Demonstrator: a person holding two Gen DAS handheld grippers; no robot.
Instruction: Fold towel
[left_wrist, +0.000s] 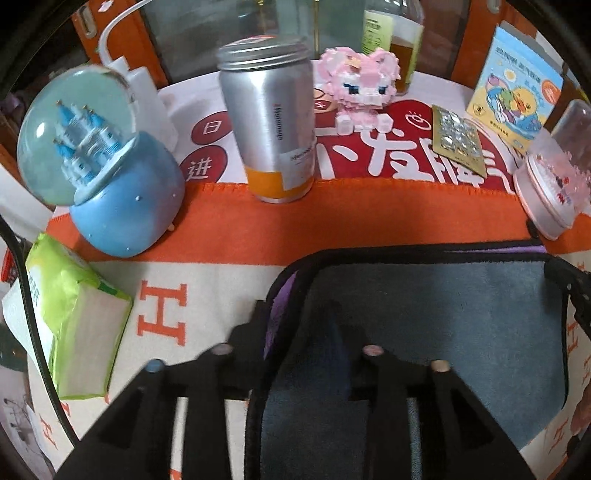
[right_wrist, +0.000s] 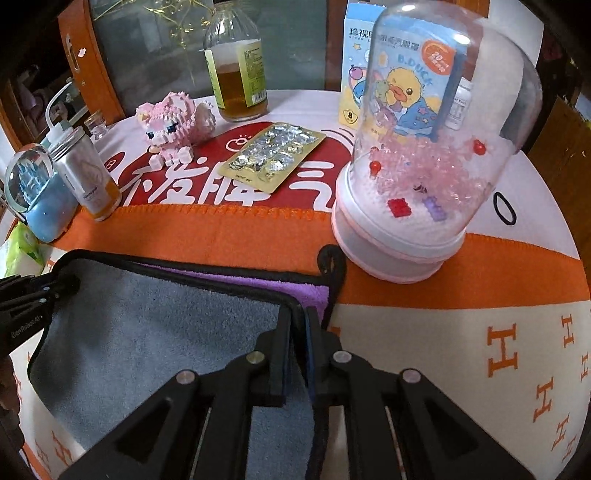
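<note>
1. Up close, the grey microfibre towel with black piping and a purple underside (right_wrist: 147, 332) lies on the worktop (right_wrist: 424, 332), which is covered by an orange-and-cream blanket with H letters; it is already doubled, with a purple strip showing along its far edge.
2. The right gripper (right_wrist: 297, 354) has its fingers (right_wrist: 279, 354) pressed together on the towel's near right corner, the black piping pinched between them.
3. The left gripper (left_wrist: 295, 339) stands at the towel's left edge; its fingers (left_wrist: 245, 347) sit apart, the piped hem running up between them, and I cannot tell whether they bite the cloth.
4. In the right wrist view that left gripper shows at the towel's far left corner (right_wrist: 37, 291).
5. Beyond the far edge an orange band of blanket runs bare, then the clutter starts: a clear dome with a pink base and pink beads (right_wrist: 424, 155) just beside the towel's black hanging loop (right_wrist: 332, 266), a gold blister pack of foil tablets (right_wrist: 273, 155), a pink block-built toy animal (left_wrist: 364, 85), a silver and orange can (left_wrist: 273, 125) and a blue castle snow globe (left_wrist: 96, 158).
6. To the left a green tissue pack (left_wrist: 74, 321) lies near the towel's side; to the right the blanket is open cream cloth.
</note>
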